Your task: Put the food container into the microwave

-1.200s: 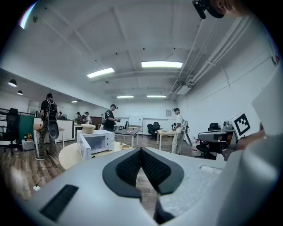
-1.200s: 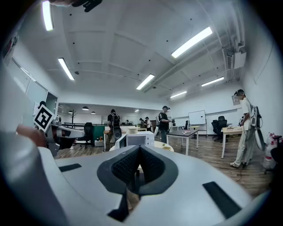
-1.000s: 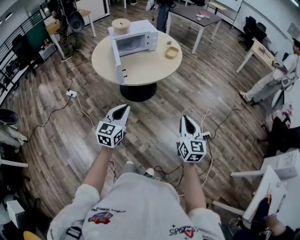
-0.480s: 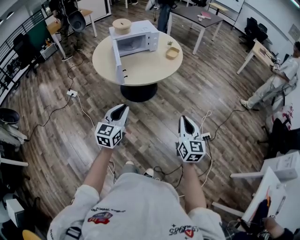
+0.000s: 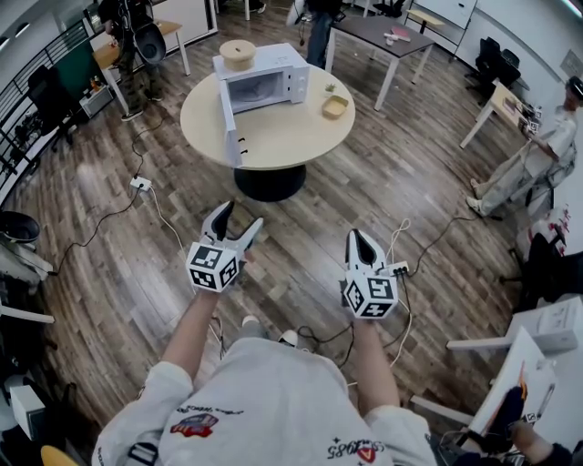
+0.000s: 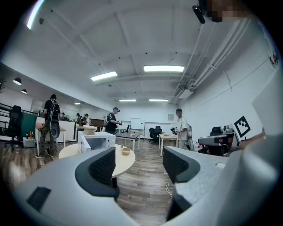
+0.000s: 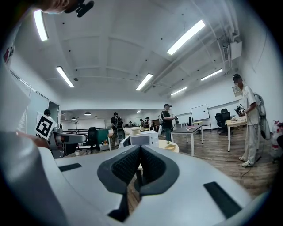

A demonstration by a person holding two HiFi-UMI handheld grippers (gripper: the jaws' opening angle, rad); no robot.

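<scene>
A white microwave [image 5: 260, 77] stands on the far side of a round beige table [image 5: 273, 132], its door swung open to the left. The small tan food container [image 5: 334, 106] sits on the table to the microwave's right. Both grippers hover level over the wooden floor, well short of the table. My left gripper [image 5: 239, 217] is open; its jaws have just been opening and nothing lies between them. My right gripper [image 5: 354, 235] is shut and empty. The left gripper view shows the microwave [image 6: 96, 140] and container [image 6: 126, 151] far ahead past the spread jaws [image 6: 139, 165].
A round tan object [image 5: 238, 50] rests on top of the microwave. Cables and a power strip [image 5: 138, 182] lie on the floor around the table's black pedestal [image 5: 269, 179]. A dark table [image 5: 378, 27] stands behind, and a person [image 5: 528, 155] stands at the right by other desks.
The left gripper's jaws have spread wide apart from shut. Both hands stay in place, and the right gripper is unchanged.
</scene>
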